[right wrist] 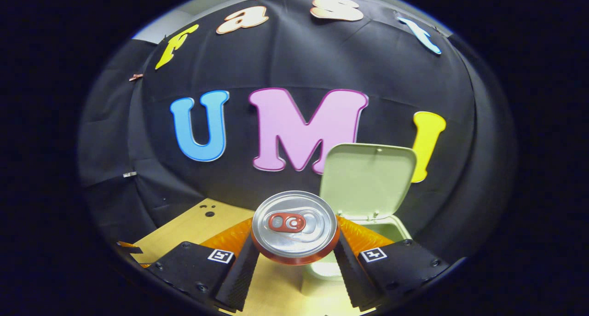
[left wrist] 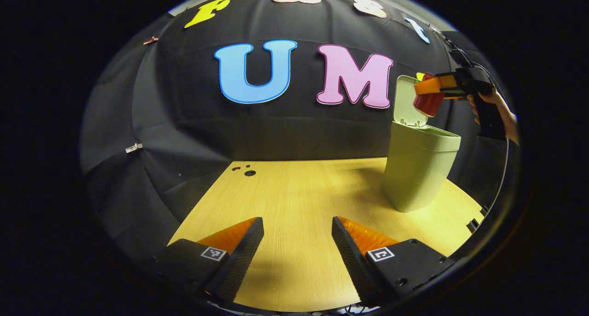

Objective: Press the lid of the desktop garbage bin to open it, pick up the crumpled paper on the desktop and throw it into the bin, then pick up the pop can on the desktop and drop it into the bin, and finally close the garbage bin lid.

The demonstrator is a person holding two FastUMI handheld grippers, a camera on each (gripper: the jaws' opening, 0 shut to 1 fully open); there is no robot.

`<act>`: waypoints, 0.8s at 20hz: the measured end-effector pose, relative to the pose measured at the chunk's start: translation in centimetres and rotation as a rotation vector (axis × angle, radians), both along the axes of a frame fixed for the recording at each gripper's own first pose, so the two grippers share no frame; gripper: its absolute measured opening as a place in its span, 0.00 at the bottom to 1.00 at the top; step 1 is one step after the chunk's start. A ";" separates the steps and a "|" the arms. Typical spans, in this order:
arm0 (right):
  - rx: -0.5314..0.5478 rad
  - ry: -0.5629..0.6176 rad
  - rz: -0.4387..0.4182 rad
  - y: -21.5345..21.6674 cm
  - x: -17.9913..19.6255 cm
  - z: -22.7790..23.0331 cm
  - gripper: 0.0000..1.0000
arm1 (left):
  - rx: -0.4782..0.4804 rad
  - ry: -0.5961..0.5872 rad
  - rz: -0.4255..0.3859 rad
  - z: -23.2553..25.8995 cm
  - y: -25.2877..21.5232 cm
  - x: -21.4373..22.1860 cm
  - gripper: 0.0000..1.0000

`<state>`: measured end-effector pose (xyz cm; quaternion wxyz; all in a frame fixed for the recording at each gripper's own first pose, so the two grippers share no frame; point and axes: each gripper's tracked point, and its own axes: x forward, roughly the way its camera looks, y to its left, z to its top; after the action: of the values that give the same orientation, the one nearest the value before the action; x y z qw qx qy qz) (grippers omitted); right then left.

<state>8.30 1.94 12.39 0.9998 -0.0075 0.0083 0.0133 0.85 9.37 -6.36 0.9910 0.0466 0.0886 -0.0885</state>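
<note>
A pale green garbage bin (left wrist: 416,169) stands on the wooden desktop at the right of the left gripper view, its lid (left wrist: 407,100) swung up. Above its opening hangs a red pop can (left wrist: 428,102), held by the right gripper (left wrist: 430,87) in a hand (left wrist: 499,111). In the right gripper view the right gripper (right wrist: 294,251) is shut on the pop can (right wrist: 294,226), whose silver top faces the camera. Behind it stand the raised lid (right wrist: 366,178) and the bin's open mouth (right wrist: 384,228). My left gripper (left wrist: 298,235) hovers open over bare desktop, holding nothing.
The wooden desktop (left wrist: 299,187) stretches in front of the left gripper, with small dark holes (left wrist: 248,171) near its far left corner. Black cloth walls close the back and sides. The desktop's right edge lies just beyond the bin.
</note>
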 end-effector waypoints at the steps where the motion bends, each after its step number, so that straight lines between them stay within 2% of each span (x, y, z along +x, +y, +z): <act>1: 0.006 -0.005 -0.012 -1.0 0.3 0.1 0.84 | 0.003 0.000 0.003 0.2 -0.1 0.2 0.96; 5: 0.027 0.021 -0.035 -4.4 2.0 -1.1 0.84 | 0.005 0.019 0.066 0.3 0.2 0.6 0.95; 9: 0.030 0.051 -0.039 -6.8 4.0 -3.4 0.84 | -0.076 0.063 0.125 -0.7 -1.2 0.2 0.96; 13: 0.029 0.092 -0.023 -8.4 5.3 -5.8 0.84 | -0.123 0.087 0.139 -1.2 -3.9 -0.3 0.99; 16: 0.043 0.116 0.003 -8.8 5.8 -7.0 0.84 | -0.119 0.096 0.164 -1.3 -5.2 -0.4 0.96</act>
<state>14.12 -6.88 5.40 0.9976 0.0146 0.0657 0.0155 0.43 4.18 -7.61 0.9905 -0.0242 0.1343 -0.0141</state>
